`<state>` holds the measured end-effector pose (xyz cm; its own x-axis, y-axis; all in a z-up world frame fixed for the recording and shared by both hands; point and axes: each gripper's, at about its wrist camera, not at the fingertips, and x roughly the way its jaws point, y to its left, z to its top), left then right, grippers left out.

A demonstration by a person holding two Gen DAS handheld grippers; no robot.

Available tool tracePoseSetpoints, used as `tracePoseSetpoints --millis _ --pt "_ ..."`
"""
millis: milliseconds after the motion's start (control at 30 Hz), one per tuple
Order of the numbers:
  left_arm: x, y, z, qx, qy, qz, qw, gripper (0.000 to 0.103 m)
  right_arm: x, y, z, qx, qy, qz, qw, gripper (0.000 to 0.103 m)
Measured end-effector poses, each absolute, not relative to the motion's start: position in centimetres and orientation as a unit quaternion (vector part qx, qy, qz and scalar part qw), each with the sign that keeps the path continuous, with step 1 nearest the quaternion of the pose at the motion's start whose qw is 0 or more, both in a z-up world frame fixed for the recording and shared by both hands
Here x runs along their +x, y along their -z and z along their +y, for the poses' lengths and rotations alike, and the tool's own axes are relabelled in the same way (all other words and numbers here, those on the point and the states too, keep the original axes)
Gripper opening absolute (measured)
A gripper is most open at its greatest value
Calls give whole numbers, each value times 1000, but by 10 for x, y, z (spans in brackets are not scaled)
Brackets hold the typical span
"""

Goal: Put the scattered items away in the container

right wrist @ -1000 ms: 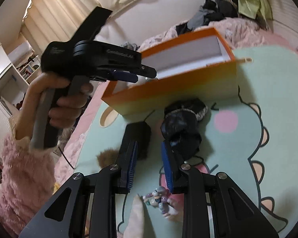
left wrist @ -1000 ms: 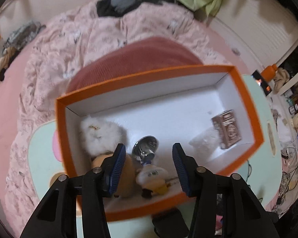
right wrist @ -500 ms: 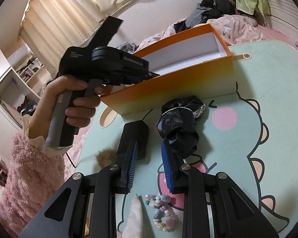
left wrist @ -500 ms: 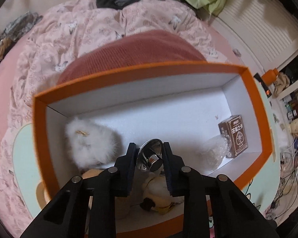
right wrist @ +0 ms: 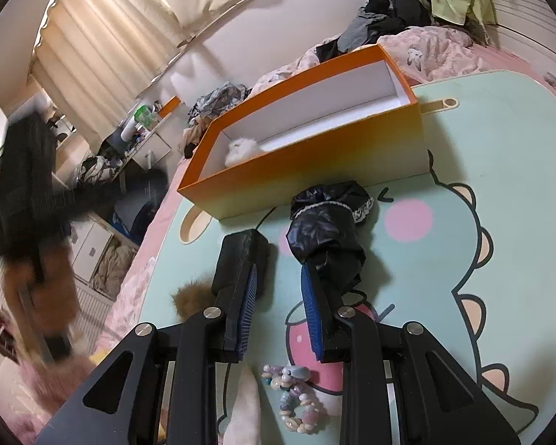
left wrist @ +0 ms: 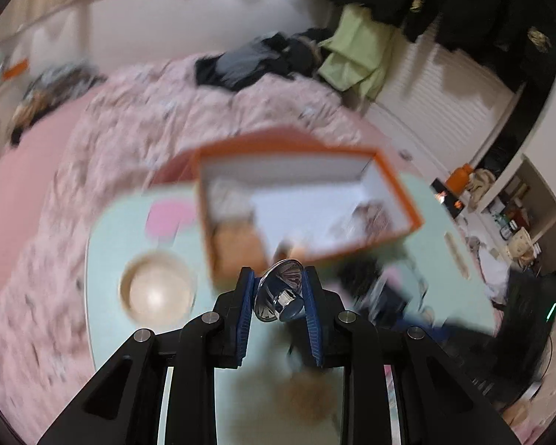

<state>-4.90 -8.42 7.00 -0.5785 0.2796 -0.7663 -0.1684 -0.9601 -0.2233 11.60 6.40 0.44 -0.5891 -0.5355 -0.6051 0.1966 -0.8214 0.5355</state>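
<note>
My left gripper point(left wrist: 279, 274) is shut on a shiny chrome, funnel-shaped metal piece point(left wrist: 280, 293), held above the mat and drawn back from the orange box point(left wrist: 393, 181). The left wrist view is motion-blurred. In the box point(right wrist: 315, 170) a white fluffy ball point(right wrist: 242, 148) shows. My right gripper point(right wrist: 278, 270) hovers over the mat, its jaws a narrow gap apart with nothing between them. Just ahead of it lie a small black case point(right wrist: 242, 256) and a crumpled black bag point(right wrist: 326, 230). A brown pompom point(right wrist: 189, 298) sits to its left, and a bead bracelet point(right wrist: 296, 396) lies under it.
The box stands on a pale green dinosaur mat point(right wrist: 500, 185) beside pink bedding point(left wrist: 111, 141) with piled clothes point(right wrist: 389, 15). A person's blurred hand with the left gripper is at the far left of the right wrist view. Shelves and clutter line the room's edges.
The left gripper shut on the chrome piece inside the box, then pulled back and away from the box with it. The right gripper has stayed put.
</note>
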Motion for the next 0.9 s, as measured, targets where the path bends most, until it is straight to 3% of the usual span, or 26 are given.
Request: tracePoseSetpoints --millis 300,433,467,600,800,867,900 --pt "-39 -25 -92 -471 -872 -76 108 25 66 -69 33 412 866 -166 230 26" --pt "-36 -15 -88 -477 -870 -67 103 25 6 -73 0 512 826 -115 204 26" --pt "-35 -14 -88 -476 -871 -66 103 26 -5 -69 -5 529 816 -116 204 26" --pt "-31 -17 -89 -466 -876 -67 106 51 -38 -50 -21 568 798 -96 176 26" --pt "-28 -27 -106 -452 -882 -85 103 52 -55 -25 -28 615 768 -80 161 27" --pt "-28 -28 -111 -450 -883 -89 99 52 -57 -19 -29 628 755 -83 168 37" --pt "-28 -28 -112 -450 -883 -90 98 52 -59 -14 -29 637 747 -89 171 38"
